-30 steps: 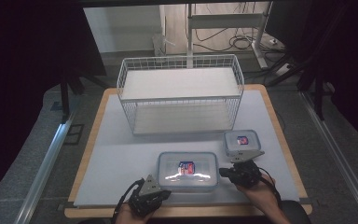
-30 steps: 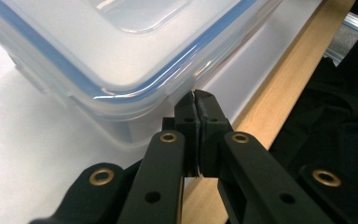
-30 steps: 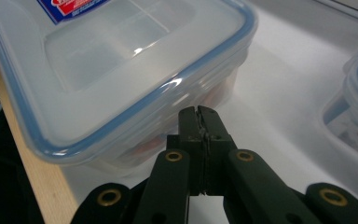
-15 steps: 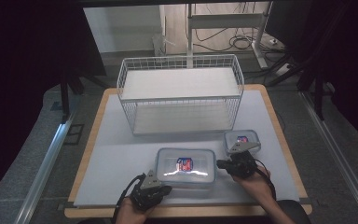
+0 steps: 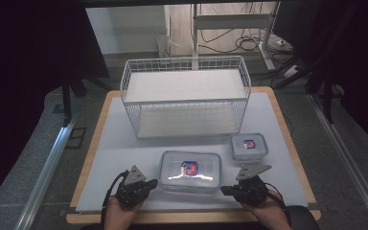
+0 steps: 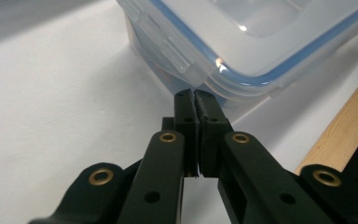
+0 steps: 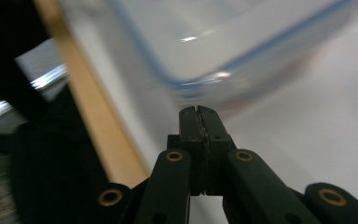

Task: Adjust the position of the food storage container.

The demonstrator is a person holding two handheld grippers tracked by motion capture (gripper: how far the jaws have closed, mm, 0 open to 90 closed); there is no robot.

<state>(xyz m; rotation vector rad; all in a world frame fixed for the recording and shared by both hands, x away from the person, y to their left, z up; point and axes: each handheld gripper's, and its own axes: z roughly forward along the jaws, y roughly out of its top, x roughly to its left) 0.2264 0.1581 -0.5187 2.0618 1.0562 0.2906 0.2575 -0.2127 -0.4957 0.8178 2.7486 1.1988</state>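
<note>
Black left hand-held gripper [image 6: 195,95] closed at container [image 6: 242,42]

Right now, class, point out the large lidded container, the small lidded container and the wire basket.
large lidded container [image 5: 190,171]: high view, middle of its clear lid.
small lidded container [image 5: 248,146]: high view, centre of its lid.
wire basket [image 5: 186,101]: high view, front top rim.

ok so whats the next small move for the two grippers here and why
Probably ease both inward until they press the large container from either side. The left gripper and right gripper flank its near corners with fingers shut, each tip at the container's edge in its own gripper view, so a two-sided squeeze looks set up. The wire basket behind may be the destination.
</note>
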